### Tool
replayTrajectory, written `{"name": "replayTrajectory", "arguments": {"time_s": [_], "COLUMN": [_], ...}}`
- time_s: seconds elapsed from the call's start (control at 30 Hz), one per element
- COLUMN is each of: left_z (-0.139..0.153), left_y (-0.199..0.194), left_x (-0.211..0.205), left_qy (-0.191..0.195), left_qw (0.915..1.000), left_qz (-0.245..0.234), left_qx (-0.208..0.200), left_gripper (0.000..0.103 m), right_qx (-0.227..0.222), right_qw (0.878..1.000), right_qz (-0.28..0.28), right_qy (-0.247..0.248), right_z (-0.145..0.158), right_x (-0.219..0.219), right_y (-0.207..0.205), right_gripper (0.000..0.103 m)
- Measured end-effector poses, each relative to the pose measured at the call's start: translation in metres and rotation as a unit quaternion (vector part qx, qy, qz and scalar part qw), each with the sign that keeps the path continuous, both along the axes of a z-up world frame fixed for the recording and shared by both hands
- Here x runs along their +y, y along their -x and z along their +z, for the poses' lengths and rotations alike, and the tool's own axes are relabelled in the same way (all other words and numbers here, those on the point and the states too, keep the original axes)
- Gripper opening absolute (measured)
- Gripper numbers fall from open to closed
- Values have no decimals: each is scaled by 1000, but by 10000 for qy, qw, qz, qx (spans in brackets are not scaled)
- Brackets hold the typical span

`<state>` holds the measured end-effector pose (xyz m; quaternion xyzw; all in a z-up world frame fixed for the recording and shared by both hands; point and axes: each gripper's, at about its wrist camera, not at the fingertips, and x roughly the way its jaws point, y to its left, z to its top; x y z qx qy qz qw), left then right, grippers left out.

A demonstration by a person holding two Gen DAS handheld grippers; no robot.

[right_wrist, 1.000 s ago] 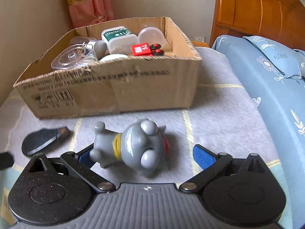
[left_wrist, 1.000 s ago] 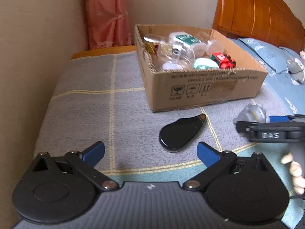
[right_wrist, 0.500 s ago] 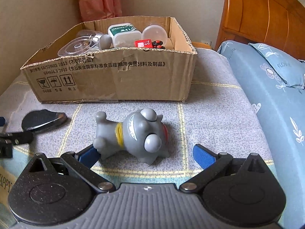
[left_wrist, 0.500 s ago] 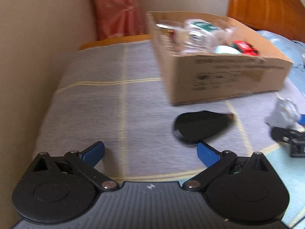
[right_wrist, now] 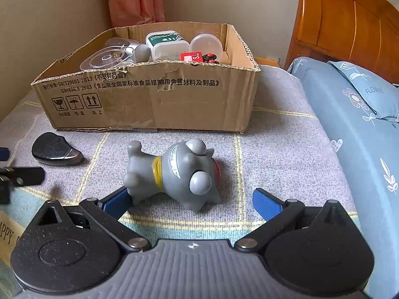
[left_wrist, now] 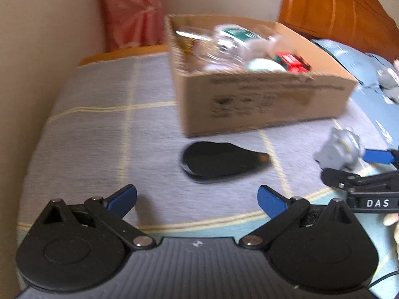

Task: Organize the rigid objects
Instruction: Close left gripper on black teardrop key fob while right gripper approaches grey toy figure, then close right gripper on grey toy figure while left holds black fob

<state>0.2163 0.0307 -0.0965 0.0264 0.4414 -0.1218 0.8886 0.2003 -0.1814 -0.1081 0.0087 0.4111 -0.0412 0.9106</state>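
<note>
A grey toy figure (right_wrist: 179,174) with a yellow collar lies on its side on the checked grey blanket, just ahead of my right gripper (right_wrist: 192,201), which is open with the toy's near end between its blue fingertips. The toy (left_wrist: 341,147) shows at the right of the left wrist view too. A flat black teardrop-shaped object (left_wrist: 217,160) lies in front of my left gripper (left_wrist: 197,198), which is open and holds nothing. The same black object (right_wrist: 53,149) sits at the left of the right wrist view. Behind both stands a cardboard box (right_wrist: 154,99) holding plastic containers and a red toy.
A wall runs along the left side of the bed. A blue floral pillow (right_wrist: 361,94) and a wooden headboard (right_wrist: 349,25) are at the right. A pink curtain (left_wrist: 134,15) hangs behind the box. Part of a hand (left_wrist: 392,220) shows at the right edge.
My left gripper has swung about, so the box and black object shifted in its view. My right gripper has backed off from the box, and the grey toy lies a little farther ahead.
</note>
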Motion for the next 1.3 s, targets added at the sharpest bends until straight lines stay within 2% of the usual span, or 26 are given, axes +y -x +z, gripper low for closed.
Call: {"name": "replayTrajectory", "arguments": {"time_s": [0.13,0.53,0.73,0.87,1.3], "left_z": [-4,-8,-8,-7,-6], "left_y": [0,-19,-20,-19,-14], "left_x": [-17,-38,-37,-33,-29], "left_qy": [-226,-179,-153,-157,-156], "left_qw": [9996,9992,9989,9987,9983], "left_qz": [-104,193,233,219,399], "left_qx": [-102,-287,-374,-425,-388], "left_gripper": [102,102,98,91,90], "right_qx": [-17,-209,-312,-316,-243], "right_qw": [9999,9989,9976,9970,9915], "right_qz": [135,429,617,710,1281], "right_qy": [-1,18,17,19,17], "right_z": [0,-2,-4,-4,-2], "right_x": [-5,-13,-17,-17,-11], "right_y": [6,17,19,17,-1], "right_gripper": [103,103,103,103,103]}}
